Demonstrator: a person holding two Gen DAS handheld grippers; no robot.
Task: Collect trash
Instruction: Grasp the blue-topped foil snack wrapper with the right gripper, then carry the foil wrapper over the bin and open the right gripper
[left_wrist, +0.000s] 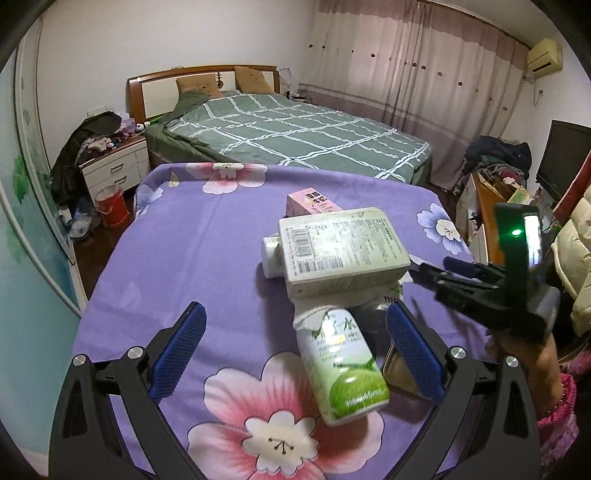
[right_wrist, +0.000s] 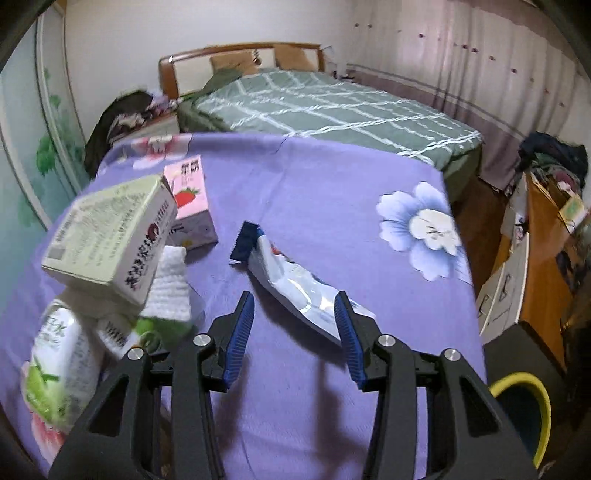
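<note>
I see a yellow-rimmed bin (right_wrist: 532, 413) at the lower right of the right wrist view, off the edge of the purple table (right_wrist: 332, 184); its inside is dark and I cannot tell what it holds. A red bucket (left_wrist: 112, 206) stands on the floor by the nightstand; its contents are not readable.

The trash sits on the table. A pale green box (left_wrist: 341, 251) rests tilted on top of the pile, barcode side up. A pink carton (right_wrist: 192, 206) with a strawberry print stands behind it. A green-and-white bottle (left_wrist: 341, 363) lies on its side toward the near edge. A white knitted piece (right_wrist: 171, 280) lies under the box. A crumpled silver-blue wrapper (right_wrist: 295, 286) with a dark blue end lies apart from the pile, to its right.

My left gripper (left_wrist: 295, 350) is released, jaws wide; the bottle lies between them, pads not pressing. My right gripper (right_wrist: 295, 332) is released, jaws parted, with the near end of the wrapper between the pads and not gripped.
</note>
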